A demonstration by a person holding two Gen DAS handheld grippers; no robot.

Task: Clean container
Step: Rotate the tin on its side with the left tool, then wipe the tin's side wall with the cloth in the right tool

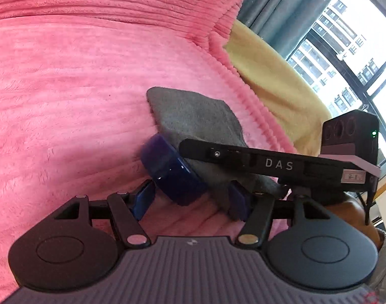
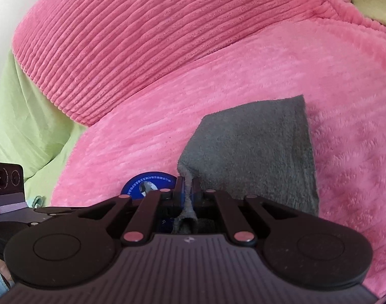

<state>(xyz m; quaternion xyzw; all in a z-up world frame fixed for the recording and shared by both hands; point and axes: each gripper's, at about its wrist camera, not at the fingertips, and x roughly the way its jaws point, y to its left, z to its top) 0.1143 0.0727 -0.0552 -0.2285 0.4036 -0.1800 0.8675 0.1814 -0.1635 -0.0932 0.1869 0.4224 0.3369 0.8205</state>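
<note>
On the right gripper (image 1: 281, 164), "DAS", grey cloth (image 2: 253, 149) pinched

In your left wrist view, the container (image 1: 171, 171) sits low in the centre of the frame, tilted on its side between the jaws of your left gripper (image 1: 190, 198), which stand wide apart. The cloth (image 1: 195, 119) lies just above and to the right of it, draped against its right side and over the blanket (image 1: 79, 88) that fills the left and middle. Your right gripper (image 1: 281, 164) crosses the frame's right, in front of the cloth. The window (image 1: 344, 50) is at upper right.

In your right wrist view, the cloth (image 2: 253, 147) spreads across centre right, one corner pinched between the closed jaws of the right gripper (image 2: 187, 192). The container (image 2: 144, 186) shows just left of them, apparently touching the cloth.
</note>
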